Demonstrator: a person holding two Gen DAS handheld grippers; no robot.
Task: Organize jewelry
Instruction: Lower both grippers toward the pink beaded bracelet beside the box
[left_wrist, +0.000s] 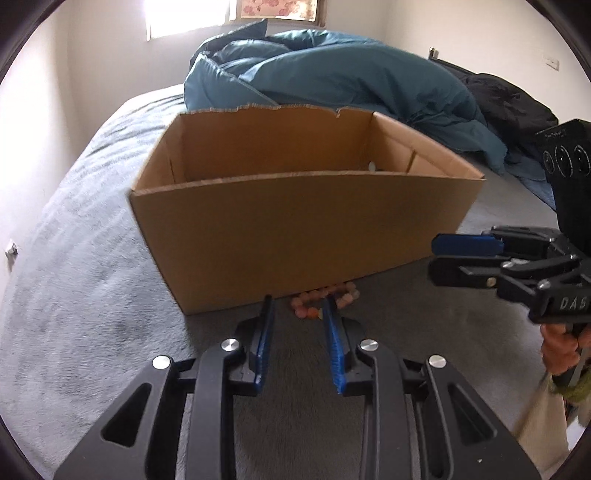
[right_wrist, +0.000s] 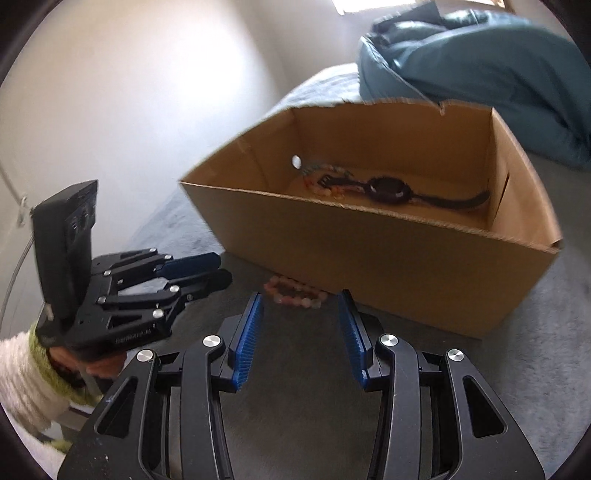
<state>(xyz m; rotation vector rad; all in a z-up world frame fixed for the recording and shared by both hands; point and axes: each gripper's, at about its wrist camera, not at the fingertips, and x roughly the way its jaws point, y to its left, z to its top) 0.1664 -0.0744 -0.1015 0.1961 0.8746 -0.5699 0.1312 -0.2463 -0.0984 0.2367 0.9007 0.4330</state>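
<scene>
Both grippers tilt down toward the grey bedcover (left_wrist: 92, 295), side by side in front of a cardboard box (left_wrist: 295, 236). The left gripper (left_wrist: 298, 301) has its blue-padded jaws a narrow way apart with nothing between them; its tips hang just short of a pink bead bracelet (left_wrist: 325, 299), which lies on the cover against the foot of the box's near wall. The right gripper (right_wrist: 301, 295) has its jaws standing wider, also empty, framing the same bracelet from its own view. A hand (right_wrist: 96, 365) in a white fuzzy sleeve (right_wrist: 22, 384) grips the left tool's handle. Inside the box lie a black watch (right_wrist: 388, 190) and more beads (right_wrist: 325, 188). A blue duvet (left_wrist: 332, 81) is heaped behind.
</scene>
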